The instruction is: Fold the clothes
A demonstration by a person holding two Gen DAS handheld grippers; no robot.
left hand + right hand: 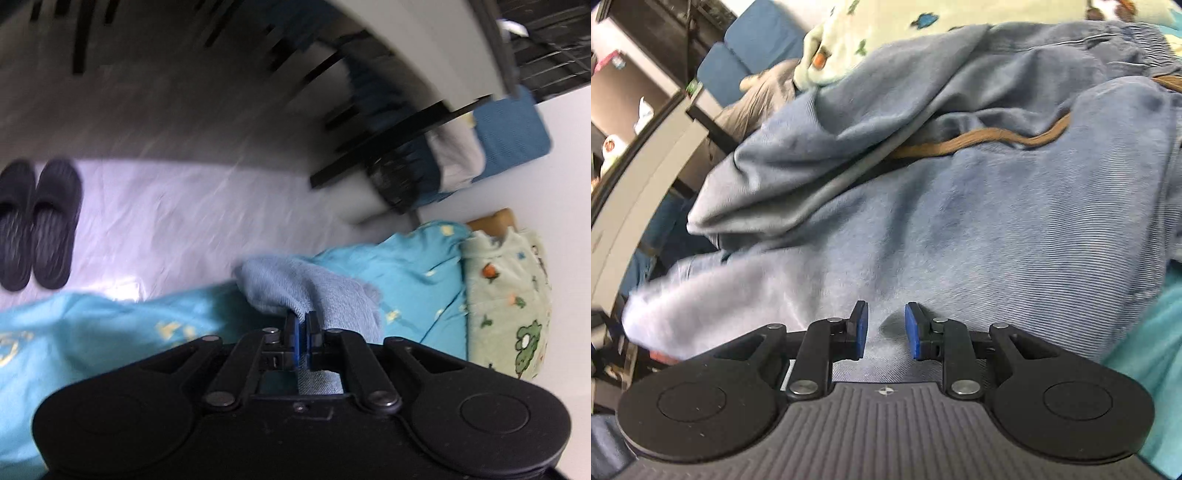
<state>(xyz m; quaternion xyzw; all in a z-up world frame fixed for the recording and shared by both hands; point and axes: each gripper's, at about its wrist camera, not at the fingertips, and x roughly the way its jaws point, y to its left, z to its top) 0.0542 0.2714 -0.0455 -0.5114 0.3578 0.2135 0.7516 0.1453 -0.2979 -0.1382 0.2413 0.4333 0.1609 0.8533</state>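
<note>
In the left wrist view my left gripper (302, 319) is shut on a bunch of light blue garment (295, 284), lifted over the teal bed sheet (406, 266). The picture is smeared by motion. The right wrist view is filled by the blue ribbed garment (997, 221), crumpled in thick folds, with a brown cord (979, 142) running across it and an elastic band at the top right. My right gripper (886, 328) is shut on a thick fold of this garment. Its blue pads (862, 330) stand a little apart with the cloth pinched between them, and creases fan out from the grip.
A pale green printed pillow (506, 288) lies at the head of the bed. Dark slippers (37, 225) stand on the white floor at left. Black furniture (388, 147) and a blue cushion (513, 129) stand beyond the bed. A shelf (635, 85) is at the upper left.
</note>
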